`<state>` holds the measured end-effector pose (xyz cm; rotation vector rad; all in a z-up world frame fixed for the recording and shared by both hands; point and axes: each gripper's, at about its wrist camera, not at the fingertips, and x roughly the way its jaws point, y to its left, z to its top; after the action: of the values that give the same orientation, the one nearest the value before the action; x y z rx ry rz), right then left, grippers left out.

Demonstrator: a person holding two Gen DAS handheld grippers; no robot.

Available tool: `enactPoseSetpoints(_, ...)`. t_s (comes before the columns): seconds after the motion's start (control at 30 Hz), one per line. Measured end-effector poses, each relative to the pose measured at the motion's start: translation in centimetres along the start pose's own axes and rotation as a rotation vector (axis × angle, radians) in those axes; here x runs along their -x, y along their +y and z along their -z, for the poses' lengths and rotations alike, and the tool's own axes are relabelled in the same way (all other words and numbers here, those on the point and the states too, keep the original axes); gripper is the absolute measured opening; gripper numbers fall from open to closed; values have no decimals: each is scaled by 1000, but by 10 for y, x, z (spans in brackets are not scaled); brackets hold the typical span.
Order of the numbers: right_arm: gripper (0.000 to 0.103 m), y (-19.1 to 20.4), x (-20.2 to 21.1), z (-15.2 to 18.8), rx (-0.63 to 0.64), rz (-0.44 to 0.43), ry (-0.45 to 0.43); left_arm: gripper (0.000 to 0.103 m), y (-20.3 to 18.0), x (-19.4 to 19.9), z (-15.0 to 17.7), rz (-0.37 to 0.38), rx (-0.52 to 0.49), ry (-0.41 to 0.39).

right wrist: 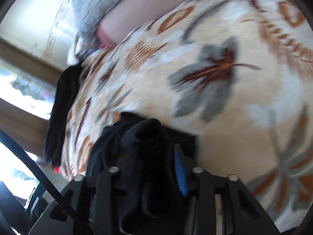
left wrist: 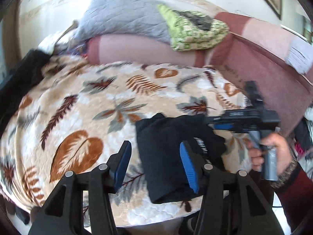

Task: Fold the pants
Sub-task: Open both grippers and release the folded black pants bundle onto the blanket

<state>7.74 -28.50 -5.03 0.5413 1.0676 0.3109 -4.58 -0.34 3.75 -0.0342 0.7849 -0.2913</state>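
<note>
Home bedroom: bed with leaf-print blanket (left wrist: 82, 101), pillows (left wrist: 195, 33), folded quilt (left wrist: 125, 21).

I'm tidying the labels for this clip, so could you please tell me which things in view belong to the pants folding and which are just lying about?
Part of the job:
- black pants, folded
- right gripper, shut on the pants
- left gripper, open over them
- leaf-print blanket beneath

Lying about:
- grey quilt
- green patterned cushion
- pink blanket
- dark garment at the bed's edge

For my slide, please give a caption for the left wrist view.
Open left gripper hovers over folded black pants on a leaf-print blanket; right gripper grips their far edge.
</note>
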Motion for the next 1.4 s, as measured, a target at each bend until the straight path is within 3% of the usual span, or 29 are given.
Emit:
enactPoseSetpoints(0.1, 49, -16, 32, 2, -39, 106, -120, 51, 10, -10, 3, -9, 52, 48)
enactPoseSetpoints(0.2, 50, -13, 65, 14, -19, 8, -193, 51, 17, -21, 7, 8, 101, 90)
enactPoseSetpoints(0.27, 50, -4, 69, 24, 7, -40, -185, 51, 21, -27, 8, 15, 133, 112)
enactPoseSetpoints(0.37, 50, 17, 46, 43, 66, -62, -92, 51, 29, -34, 12, 25, 187, 149)
enactPoseSetpoints(0.47, 50, 34, 13, 61, 138, 16, -22, 52, 37, -34, 14, 16, 222, 164)
enactPoseSetpoints(0.5, 46, 37, 4, 67, 156, 42, -12, 52, 40, -33, 15, 13, 233, 165)
enactPoseSetpoints(0.53, 27, 40, 0, 70, 164, 51, -9, 55, 43, -32, 16, 9, 245, 165)
enactPoseSetpoints(0.57, 17, 40, 1, 71, 166, 43, -14, 57, 46, -31, 16, 6, 257, 164)
enactPoseSetpoints(0.67, 11, 37, 18, 74, 143, -7, -57, 59, 52, -33, 17, 12, 285, 171)
enactPoseSetpoints(0.83, 10, 12, 40, 88, 71, -16, -65, 59, 47, -43, 20, 31, 280, 205)
enactPoseSetpoints(0.93, 10, -6, 35, 96, 23, 11, -41, 59, 38, -48, 17, 39, 237, 216)
enactPoseSetpoints(1.03, 11, -18, 31, 96, -35, -18, -28, 59, 22, -57, 11, 62, 166, 221)
enactPoseSetpoints(1.13, 14, -8, 30, 93, 9, 17, -25, 60, 7, -77, 12, 86, 107, 257)
enactPoseSetpoints(1.23, 16, 0, 27, 92, 61, 80, -23, 60, -2, -98, 24, 85, 112, 317)
enactPoseSetpoints(1.4, 25, -5, 38, 90, 68, 141, -41, 65, -1, -99, 30, 75, 120, 312)
